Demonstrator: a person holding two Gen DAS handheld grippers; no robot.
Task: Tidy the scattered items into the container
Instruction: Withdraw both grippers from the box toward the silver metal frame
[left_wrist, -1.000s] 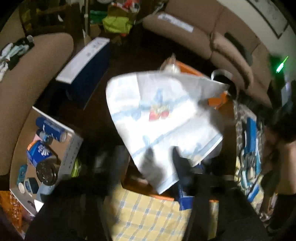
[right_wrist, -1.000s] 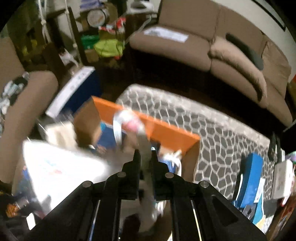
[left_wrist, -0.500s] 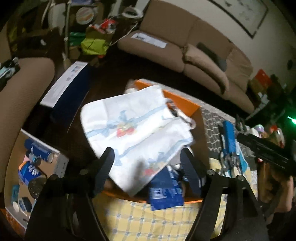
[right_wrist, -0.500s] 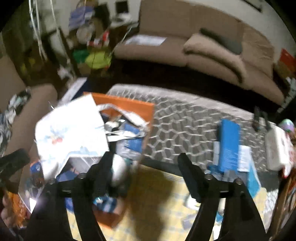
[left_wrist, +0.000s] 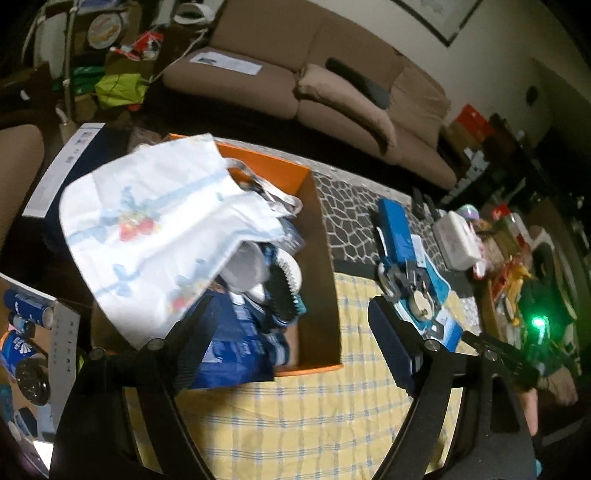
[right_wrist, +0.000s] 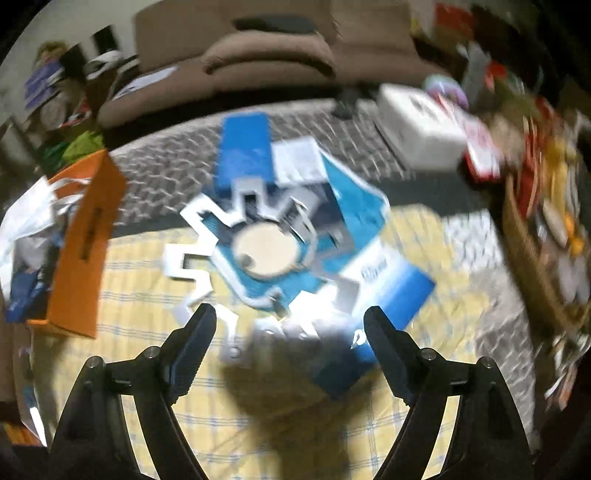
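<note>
Left wrist view first: left claw (left_wrist: 291, 332) w/ jaws apart, having just opened wider, nothing between them. We see it over the orange box (left_wrist: 321, 236), which sits on a yellow checked cloth (left_wrist: 295, 417). White printed cloth (left_wrist: 155, 229) drapes over the box's left side, partly spilling past the rim. Inside we make out a black brush (left_wrist: 282, 295) and blue packets (left_wrist: 240, 347). Blue packaging (left_wrist: 410, 258) lies on the cloth, right of the box, apart from it.

Right wrist view, blurred: right claw (right_wrist: 290, 332) also apart, just opened, empty. We note it above the blue packaging (right_wrist: 295, 221) w/ white cut-out card (right_wrist: 199, 229) on it. Orange box (right_wrist: 85, 240) at left edge. White case (right_wrist: 417, 125) far right, behind.
</note>
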